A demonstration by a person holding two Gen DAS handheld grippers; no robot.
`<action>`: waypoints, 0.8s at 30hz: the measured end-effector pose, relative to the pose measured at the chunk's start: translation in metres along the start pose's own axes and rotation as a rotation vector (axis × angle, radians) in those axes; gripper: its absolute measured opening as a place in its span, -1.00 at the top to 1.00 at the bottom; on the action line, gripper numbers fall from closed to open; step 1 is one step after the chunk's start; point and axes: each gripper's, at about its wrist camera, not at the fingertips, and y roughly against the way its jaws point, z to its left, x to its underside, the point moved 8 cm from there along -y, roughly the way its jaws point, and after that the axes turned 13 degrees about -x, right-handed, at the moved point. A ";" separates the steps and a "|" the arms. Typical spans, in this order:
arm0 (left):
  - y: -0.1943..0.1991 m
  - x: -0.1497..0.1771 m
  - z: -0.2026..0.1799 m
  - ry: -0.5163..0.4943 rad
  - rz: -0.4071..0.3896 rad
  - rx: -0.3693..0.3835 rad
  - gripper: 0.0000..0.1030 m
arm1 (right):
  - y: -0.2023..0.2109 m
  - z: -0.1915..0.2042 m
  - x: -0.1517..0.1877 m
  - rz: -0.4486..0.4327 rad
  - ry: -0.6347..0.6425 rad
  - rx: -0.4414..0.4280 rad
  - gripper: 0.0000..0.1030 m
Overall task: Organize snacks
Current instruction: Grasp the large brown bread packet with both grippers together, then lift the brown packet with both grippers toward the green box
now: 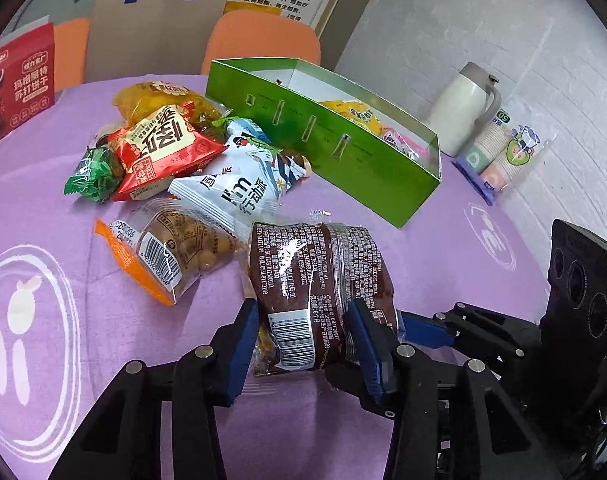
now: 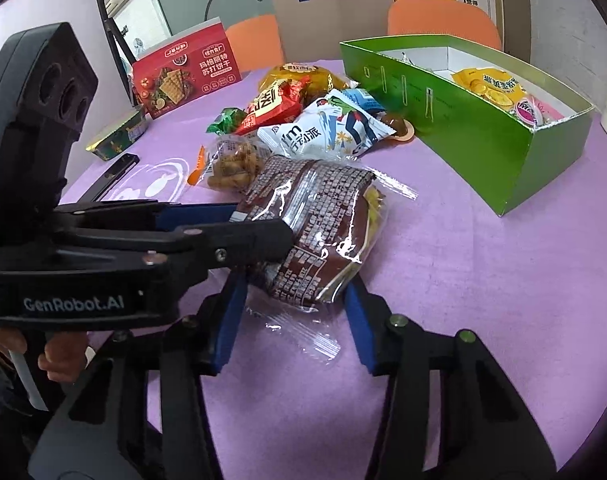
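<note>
Purple tablecloth [image 1: 443, 248], printed with white ring logos, covering the whole work surface. Green box [image 1: 367, 168], long and open-topped, lying diagonally at the far right of the cloth; a yellow packet [image 2: 491, 88] and a pink packet [image 2: 533, 110] sit inside it toward its near end. Red cracker carton [image 2: 183, 72], upright at the far left edge. Snack pile [image 1: 175, 148] left of the box: yellow bag, red packet, green sweet wrapper, white-and-blue packet and a clear nut pack [image 1: 171, 252] with orange ends, overlapping one another. Brown bag [image 1: 319, 280], clear-edged with a barcode label, lying on the cloth just in front of the pile and apart from the box. Left gripper [image 1: 307, 344]: blue-padded fingers pressed against both sides of the brown bag's near end, clamped on it. Right gripper [image 2: 293, 316]: fingers spread either side of the same bag's other end, its clear flap between them; whether they pinch it cannot be told. White flask [image 1: 463, 112] and sleeve of paper cups [image 1: 503, 152] beyond the box by the wall.
</note>
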 end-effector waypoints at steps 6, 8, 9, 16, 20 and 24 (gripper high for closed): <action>0.035 -0.014 -0.012 -0.029 -0.084 0.012 0.11 | 0.030 0.016 -0.013 -0.065 0.044 0.017 0.06; 0.049 -0.026 -0.018 -0.051 -0.130 0.014 0.11 | 0.044 0.019 -0.024 -0.111 0.057 0.023 0.06; 0.053 -0.032 -0.021 -0.058 -0.146 0.017 0.11 | 0.049 0.019 -0.030 -0.129 0.061 0.028 0.06; 0.058 -0.088 -0.043 -0.100 -0.220 0.033 0.12 | 0.071 0.003 -0.072 -0.227 0.077 0.089 0.06; 0.041 -0.121 -0.049 -0.089 -0.210 0.059 0.12 | 0.069 -0.022 -0.098 -0.255 0.045 0.103 0.06; 0.016 -0.150 -0.055 -0.090 -0.187 0.065 0.12 | 0.063 -0.050 -0.119 -0.258 0.007 0.107 0.06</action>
